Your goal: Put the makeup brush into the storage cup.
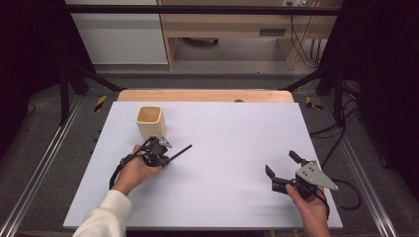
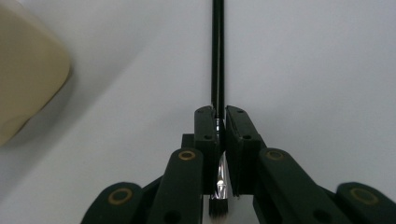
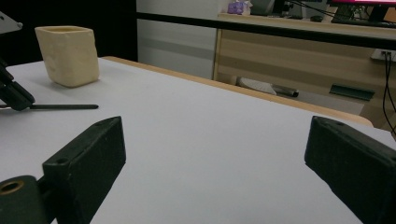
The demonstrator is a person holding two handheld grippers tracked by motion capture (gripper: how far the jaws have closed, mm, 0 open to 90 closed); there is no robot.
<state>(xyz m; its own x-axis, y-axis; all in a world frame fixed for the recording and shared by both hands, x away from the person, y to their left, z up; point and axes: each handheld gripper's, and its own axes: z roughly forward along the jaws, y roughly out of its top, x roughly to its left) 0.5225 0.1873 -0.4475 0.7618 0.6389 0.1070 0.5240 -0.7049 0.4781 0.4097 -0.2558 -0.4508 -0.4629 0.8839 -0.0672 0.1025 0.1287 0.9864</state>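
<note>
A thin black brush [image 1: 179, 151] lies low over the white table sheet [image 1: 222, 128], its handle pointing right and away. My left gripper [image 1: 160, 154] is shut on it near the metal ferrule; in the left gripper view the brush [image 2: 217, 56] runs straight up between the closed jaws, bristles at the bottom. A cream square cup [image 1: 149, 121] stands upright just behind the left gripper, and its wall [image 2: 28, 70] fills the left edge of that view. My right gripper [image 1: 282, 168] rests at the front right, open, nothing between its jaws. The cup [image 3: 69, 55] and brush handle [image 3: 63, 107] appear far left in the right gripper view.
The sheet covers a wooden table whose far edge [image 1: 205, 95] shows behind it. Black frame bars [image 1: 79, 74] flank the table, and cables [image 1: 341, 128] trail on the floor at right. Wooden furniture [image 3: 299, 60] stands beyond the table.
</note>
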